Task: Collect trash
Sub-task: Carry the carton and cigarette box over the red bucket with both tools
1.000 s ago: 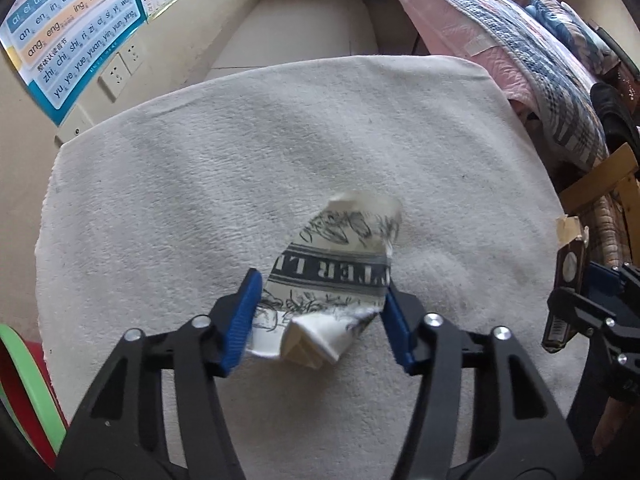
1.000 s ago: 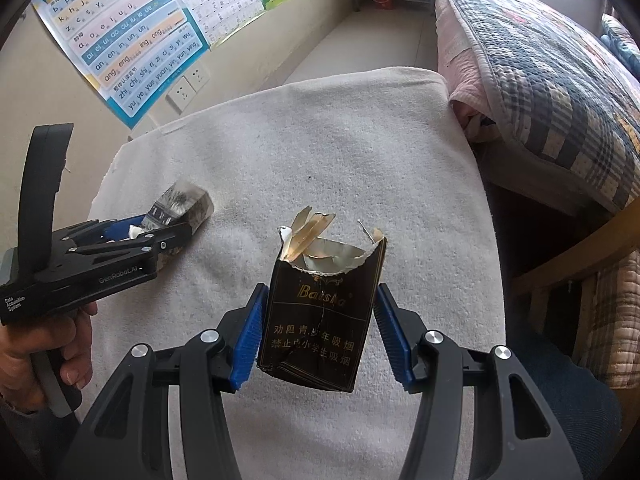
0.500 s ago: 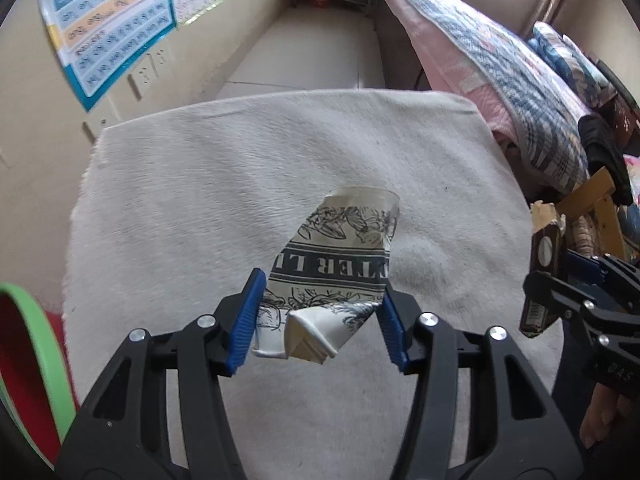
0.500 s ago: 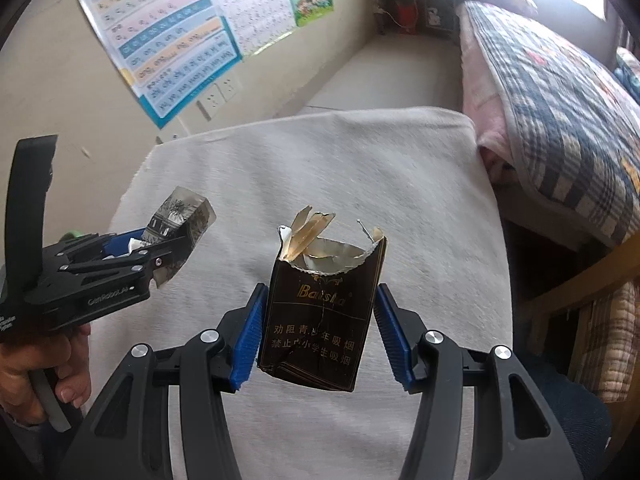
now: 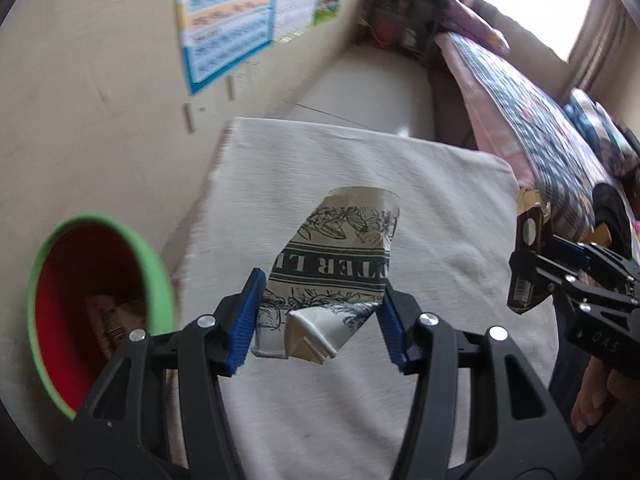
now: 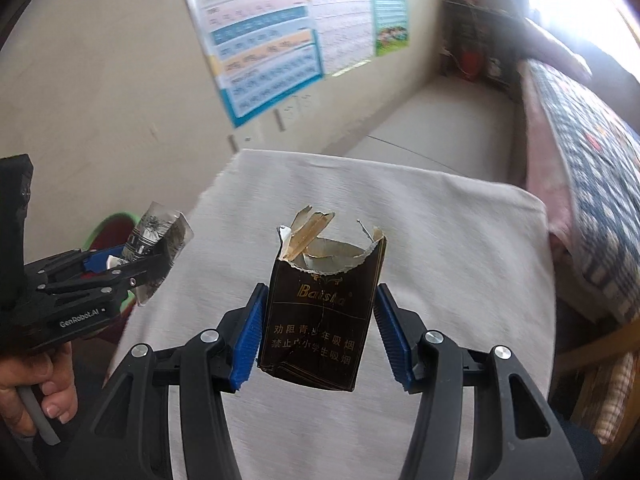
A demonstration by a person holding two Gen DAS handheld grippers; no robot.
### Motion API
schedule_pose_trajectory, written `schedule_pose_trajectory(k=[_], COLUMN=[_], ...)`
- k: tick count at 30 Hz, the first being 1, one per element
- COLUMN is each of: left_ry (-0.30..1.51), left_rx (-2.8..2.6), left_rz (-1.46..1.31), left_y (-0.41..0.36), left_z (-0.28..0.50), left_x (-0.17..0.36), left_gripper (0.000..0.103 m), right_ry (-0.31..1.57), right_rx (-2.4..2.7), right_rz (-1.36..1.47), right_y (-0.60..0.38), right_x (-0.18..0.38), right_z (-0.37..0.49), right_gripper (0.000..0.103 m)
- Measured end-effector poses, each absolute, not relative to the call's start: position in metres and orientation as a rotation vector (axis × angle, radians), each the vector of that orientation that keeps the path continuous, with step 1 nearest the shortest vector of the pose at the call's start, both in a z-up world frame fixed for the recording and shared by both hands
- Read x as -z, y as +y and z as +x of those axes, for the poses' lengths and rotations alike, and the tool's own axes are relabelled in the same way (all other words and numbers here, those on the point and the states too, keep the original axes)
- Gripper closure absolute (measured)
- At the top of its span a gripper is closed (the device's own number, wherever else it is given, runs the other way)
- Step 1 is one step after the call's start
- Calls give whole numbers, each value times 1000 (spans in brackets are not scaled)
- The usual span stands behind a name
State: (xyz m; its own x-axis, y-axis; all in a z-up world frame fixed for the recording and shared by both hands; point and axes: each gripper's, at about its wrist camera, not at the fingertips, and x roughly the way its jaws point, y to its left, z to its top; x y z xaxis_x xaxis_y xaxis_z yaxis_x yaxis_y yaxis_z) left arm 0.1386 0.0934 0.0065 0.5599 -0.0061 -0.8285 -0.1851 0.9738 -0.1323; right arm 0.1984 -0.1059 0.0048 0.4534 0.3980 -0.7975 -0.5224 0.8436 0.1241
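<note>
My left gripper [image 5: 320, 320] is shut on a crumpled white paper pack [image 5: 336, 264] printed with black drawings and letters, held in the air above the white towel-covered table [image 5: 440, 208]. My right gripper [image 6: 318, 332] is shut on a torn dark brown cigarette pack [image 6: 320, 312] with gold lettering, open at the top. The green bin [image 5: 96, 312] with a red inside stands on the floor to the left of the table, some trash at its bottom. In the right wrist view the left gripper [image 6: 132, 264] with its paper pack [image 6: 160, 236] hangs at the left, over the bin [image 6: 112, 232].
A wall with posters [image 6: 264, 44] and sockets runs along the left. A bed with a checked quilt [image 6: 592, 168] lies along the right, with a wooden chair [image 6: 600, 344] beside the table. A hand [image 6: 36, 392] holds the left gripper's handle.
Both grippers have risen and swung to the left with their packs still held. The green bin has come well into the left wrist view, and more of the wall shows.
</note>
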Motion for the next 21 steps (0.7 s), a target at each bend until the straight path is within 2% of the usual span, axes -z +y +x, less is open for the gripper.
schedule_pose_trajectory(k=[21], left_ry=[865], left_rx=[-387], left_rz=[-438], left_y=[245], left_z=[27], left_x=[-14], left_gripper=[51], right_ry=[844], right_rx=[-894], right_rz=[-279], right_y=[81], right_x=[-35], right_z=[151], right_gripper=[51])
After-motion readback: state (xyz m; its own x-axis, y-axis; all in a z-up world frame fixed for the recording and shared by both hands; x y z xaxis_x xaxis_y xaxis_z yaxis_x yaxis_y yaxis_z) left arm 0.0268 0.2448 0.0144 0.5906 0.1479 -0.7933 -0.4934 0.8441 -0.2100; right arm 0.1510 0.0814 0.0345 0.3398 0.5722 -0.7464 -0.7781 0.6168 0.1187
